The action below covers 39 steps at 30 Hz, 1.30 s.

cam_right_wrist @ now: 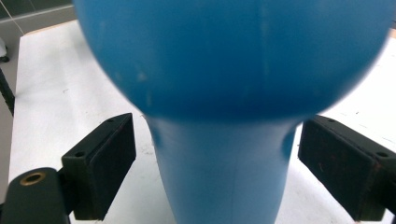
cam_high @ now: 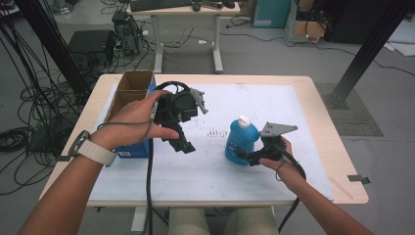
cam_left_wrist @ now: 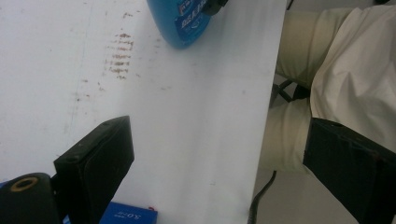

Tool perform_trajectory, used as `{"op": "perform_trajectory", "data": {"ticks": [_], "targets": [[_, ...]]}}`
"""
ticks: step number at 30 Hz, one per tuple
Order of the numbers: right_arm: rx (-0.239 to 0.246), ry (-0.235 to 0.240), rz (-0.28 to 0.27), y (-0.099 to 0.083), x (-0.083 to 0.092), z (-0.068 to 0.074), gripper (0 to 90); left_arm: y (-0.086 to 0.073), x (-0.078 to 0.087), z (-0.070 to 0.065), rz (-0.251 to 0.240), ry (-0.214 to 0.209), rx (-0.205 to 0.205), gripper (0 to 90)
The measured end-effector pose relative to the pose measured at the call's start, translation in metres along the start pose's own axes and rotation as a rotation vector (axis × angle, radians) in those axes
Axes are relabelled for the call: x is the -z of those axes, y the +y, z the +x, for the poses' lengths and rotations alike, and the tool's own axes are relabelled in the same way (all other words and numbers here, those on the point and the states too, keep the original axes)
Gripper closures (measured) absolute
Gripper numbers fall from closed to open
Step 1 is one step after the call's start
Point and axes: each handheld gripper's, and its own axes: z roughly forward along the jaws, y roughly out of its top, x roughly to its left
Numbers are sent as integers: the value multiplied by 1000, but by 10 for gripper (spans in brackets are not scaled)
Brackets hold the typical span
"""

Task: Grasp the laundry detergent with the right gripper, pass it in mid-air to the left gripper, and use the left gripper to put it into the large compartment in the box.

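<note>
Blue plastic bottle with white cap (cam_high: 241, 139) stands upright on the white sheet covering the light wooden table (cam_high: 318, 98), right of centre. Right gripper (cam_high: 246, 157) sits at its near-right side, low on the body. In the right gripper view the bottle (cam_right_wrist: 224, 93) sits between both black jaws; jaws spread wide, a gap shows on each side, no contact visible. Bottle is so close to the lens it's blurred; cap and label cut off there. From the high view the jaw tips are mostly hidden behind the bottle and the right hand (cam_high: 276, 156); the grey three-cornered plate (cam_high: 278, 129) covers the top.

Left gripper (cam_high: 183, 146) is held above the sheet, left of centre, well apart from the bottle, by the left hand (cam_high: 134, 122), which wears a white-strapped watch (cam_high: 90, 147). Jaws spread, nothing between them: the left gripper view shows bare sheet in the gap plus the table's near edge and the person's light trousers (cam_left_wrist: 289, 135). The bottle's lower part (cam_left_wrist: 180, 21) is cut off at the top of that view; label print unreadable. Faint brown scuff marks (cam_left_wrist: 120, 58) on the sheet just beside it.

Open brown cardboard box with blue side (cam_high: 128, 93) sits at the table's left, partly hidden by the left hand; inside can't be made out. A blue corner (cam_left_wrist: 128, 214) shows at the bottom of the left gripper view, print too small to read.
</note>
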Motion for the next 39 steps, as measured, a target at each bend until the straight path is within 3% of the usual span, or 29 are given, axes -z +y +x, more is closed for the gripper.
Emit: {"op": "perform_trajectory", "data": {"ticks": [39], "targets": [[52,3,-42,-4,-10,0,337,1,-2,3,1,-8,9,90]]}}
